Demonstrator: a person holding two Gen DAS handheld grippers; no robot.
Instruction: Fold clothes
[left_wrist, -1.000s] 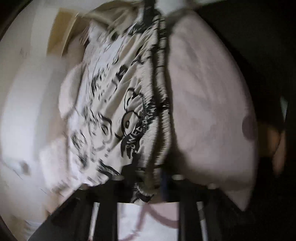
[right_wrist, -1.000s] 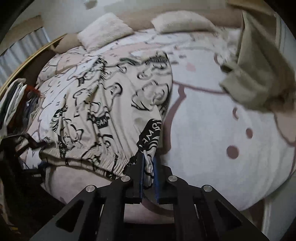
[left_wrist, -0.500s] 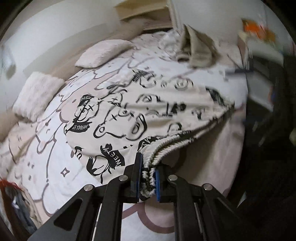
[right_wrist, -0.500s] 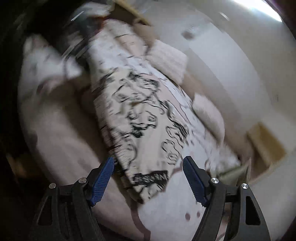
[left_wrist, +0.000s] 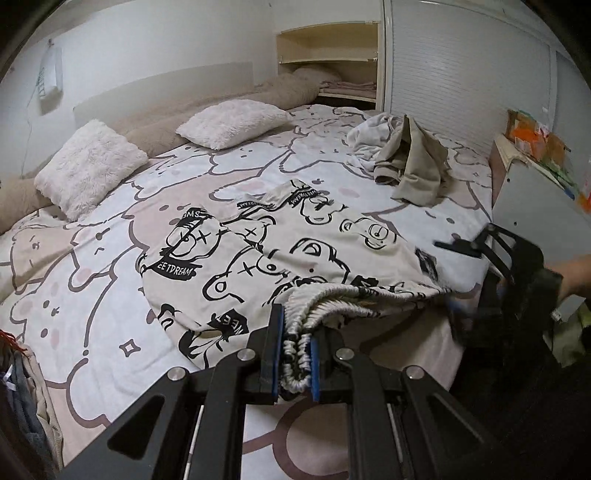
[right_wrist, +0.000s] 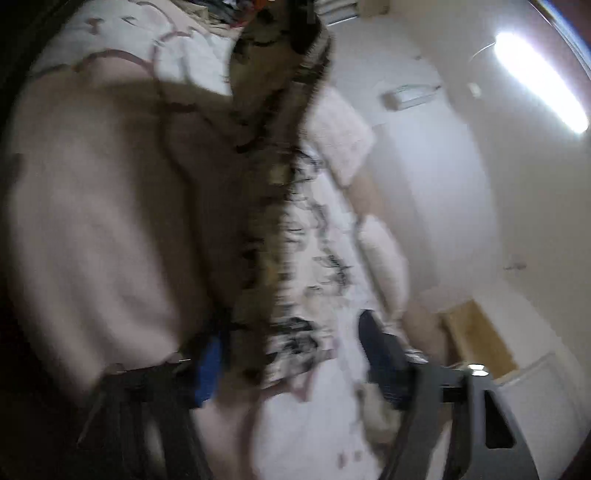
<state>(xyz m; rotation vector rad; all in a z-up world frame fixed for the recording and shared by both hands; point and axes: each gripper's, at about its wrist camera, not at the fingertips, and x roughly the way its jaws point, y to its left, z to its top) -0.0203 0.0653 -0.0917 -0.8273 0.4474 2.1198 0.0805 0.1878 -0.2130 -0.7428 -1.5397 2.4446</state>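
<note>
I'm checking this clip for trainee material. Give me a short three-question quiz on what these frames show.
1. True or false: the left gripper is clamped on the gathered elastic edge of the printed garment.
2. Which lies on the far right part of the bed? A) a beige garment pile B) a laptop C) a shoe
3. How many fluffy white pillows are near the headboard?

Key
1. True.
2. A, the beige garment pile.
3. Two: one pillow to the left, another pillow nearer the middle.
</note>
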